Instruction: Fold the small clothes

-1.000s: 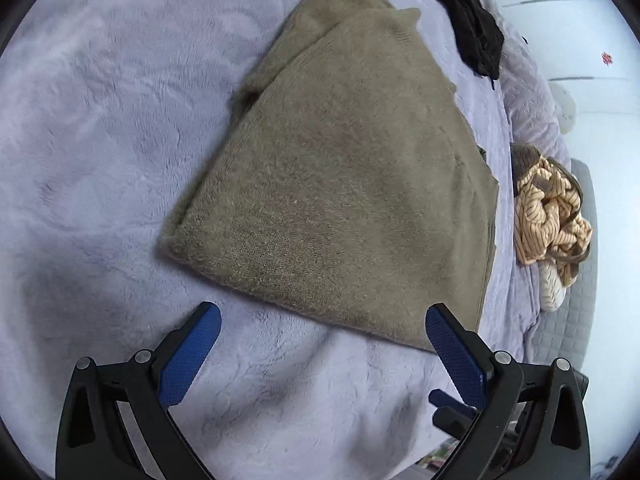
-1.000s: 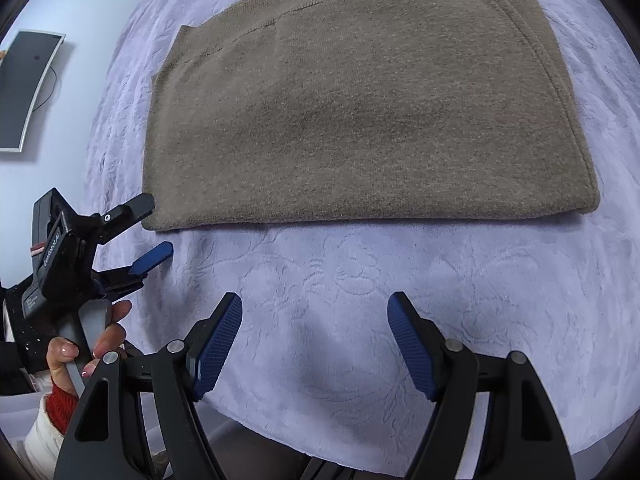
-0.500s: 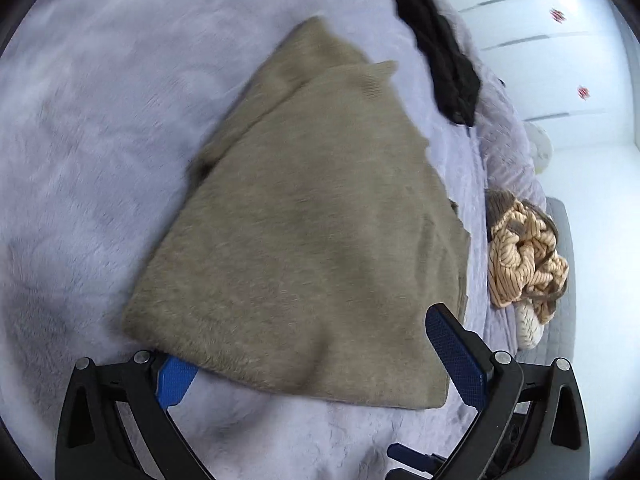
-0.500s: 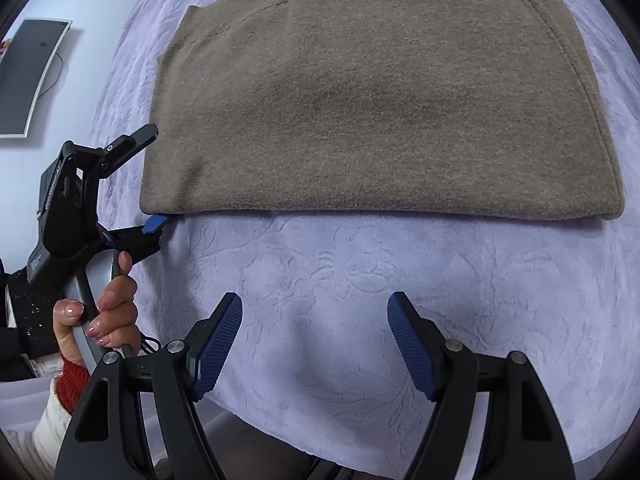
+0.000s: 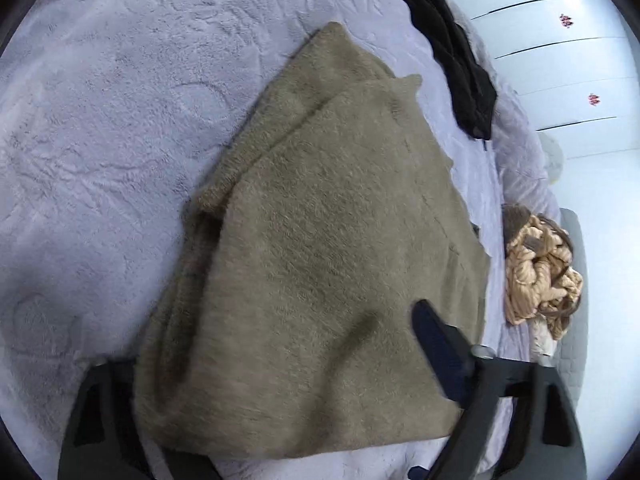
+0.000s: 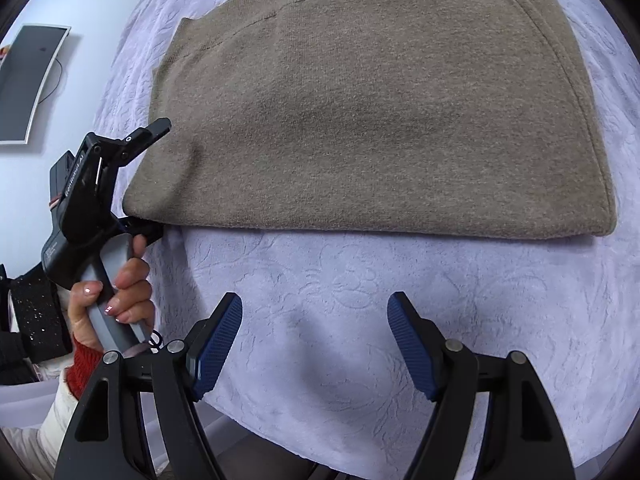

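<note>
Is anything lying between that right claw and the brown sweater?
Nothing visible. Only bare lilac blanket lies between the open right claw and the sweater. The left claw is already at the sweater's corner; its jaws have just been closing around that edge, well off to the side of the right claw's path.

Lilac fleece-covered bed carries a folded olive-brown sweater up close, black garment far right.

Left gripper fingers blurred, one buried beneath the sweater.
</note>
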Demonstrator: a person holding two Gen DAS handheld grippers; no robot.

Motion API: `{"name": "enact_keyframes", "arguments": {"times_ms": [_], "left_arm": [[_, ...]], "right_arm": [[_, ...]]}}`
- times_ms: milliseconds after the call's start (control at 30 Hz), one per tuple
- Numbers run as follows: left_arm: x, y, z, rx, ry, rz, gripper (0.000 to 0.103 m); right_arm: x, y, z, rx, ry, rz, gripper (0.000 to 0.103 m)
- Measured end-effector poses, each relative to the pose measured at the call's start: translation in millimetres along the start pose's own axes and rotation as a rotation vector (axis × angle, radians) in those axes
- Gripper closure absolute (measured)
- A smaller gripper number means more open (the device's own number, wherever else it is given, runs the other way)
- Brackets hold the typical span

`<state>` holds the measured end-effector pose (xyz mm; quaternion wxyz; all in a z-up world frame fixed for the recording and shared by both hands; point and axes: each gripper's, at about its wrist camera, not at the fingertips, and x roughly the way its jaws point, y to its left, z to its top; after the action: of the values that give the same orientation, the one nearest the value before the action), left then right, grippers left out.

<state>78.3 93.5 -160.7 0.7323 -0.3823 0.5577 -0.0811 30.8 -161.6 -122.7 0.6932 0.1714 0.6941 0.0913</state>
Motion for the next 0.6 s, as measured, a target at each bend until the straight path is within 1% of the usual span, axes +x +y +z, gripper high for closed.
{"name": "enact_keyframes", "arguments": {"times_ms": [33,67,100,133,167,200,300,367,433,533,600], "left_arm": [[-0.3,0.7,1.9,-0.004,-0.002,0.028,0.049],[-0.8,0.5,3.2,-0.006,-0.006,0.035,0.057],[-3.8,-0.7,2.9,0.006,-0.012,0.026,0.068],[-5.7,-5.9,2.0,0.038,-0.022,0.037,0.076],[-8.7,-13.2,-0.7,0.095,-0.034,0.071,0.078],[-11.6,-25.4,-4.0,0.188,-0.049,0.127,0.083],[-12.8,-60.3,-19.4,0.413,-0.095,0.259,0.086],[-11.6,-74.6,-27.6,0.536,-0.115,0.322,0.086],[-8.4,-88.0,-40.5,0.68,-0.135,0.384,0.086],[-5.5,-100.1,-54.6,0.826,-0.149,0.418,0.086],[-5.1,-104.4,-60.3,0.883,-0.158,0.432,0.086]], "right_arm": [[-1.0,-0.9,1.4,0.001,-0.003,-0.001,0.025],[-3.0,-1.9,1.9,0.001,-0.008,-0.004,0.025],[-6.1,-2.4,4.4,0.0,-0.014,-0.006,0.025],[-9.7,-2.9,6.3,-0.002,-0.023,-0.008,0.025],[-14.2,-3.7,9.1,-0.004,-0.034,-0.011,0.025],[-19.3,-4.5,12.6,-0.006,-0.048,-0.015,0.025],[-37.7,-9.4,28.5,-0.013,-0.087,-0.024,0.025],[-49.6,-7.7,45.3,-0.025,-0.109,-0.022,0.025],[-64.5,-3.1,63.9,-0.054,-0.126,-0.015,0.025],[-79.1,15.8,97.2,-0.122,-0.119,0.005,0.025],[-80.8,38.8,122.5,-0.177,-0.093,0.03,0.025]]}}
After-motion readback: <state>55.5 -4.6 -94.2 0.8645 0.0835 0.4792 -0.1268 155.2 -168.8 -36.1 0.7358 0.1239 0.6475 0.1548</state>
